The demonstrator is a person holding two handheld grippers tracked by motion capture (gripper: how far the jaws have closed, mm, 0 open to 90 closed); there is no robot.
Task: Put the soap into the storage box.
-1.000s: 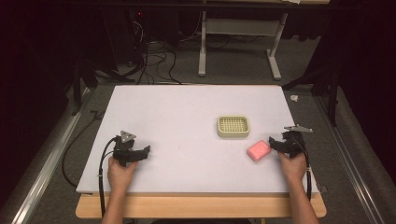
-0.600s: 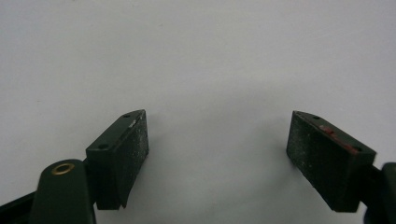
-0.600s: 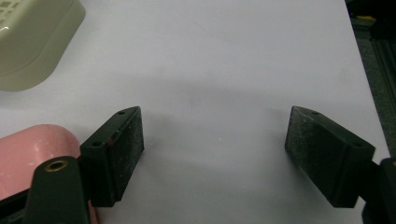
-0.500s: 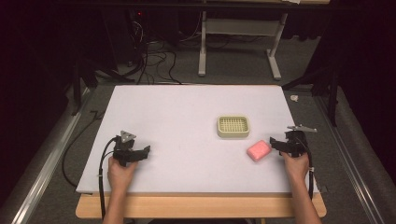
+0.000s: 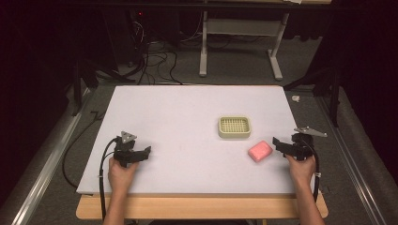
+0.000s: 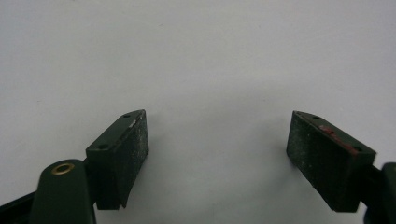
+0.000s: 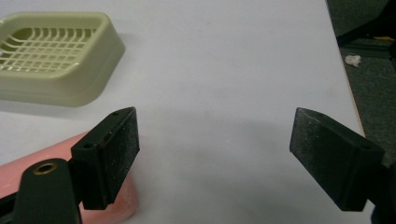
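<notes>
Clearly the pink soap bar (image 5: 260, 151) lies on the white table (image 5: 187, 108), just left of the right gripper (image 5: 280, 145), its long axis slanting toward the cream soap dish (image 5: 234, 127) close behind it; in the right gripper view the bar sits outside the left jaw, not between the spread jaws. The left gripper (image 5: 143, 153), jaws spread over bare table, is far off. Compared with one second ago, the right gripper has backed a little away from the bar
</notes>
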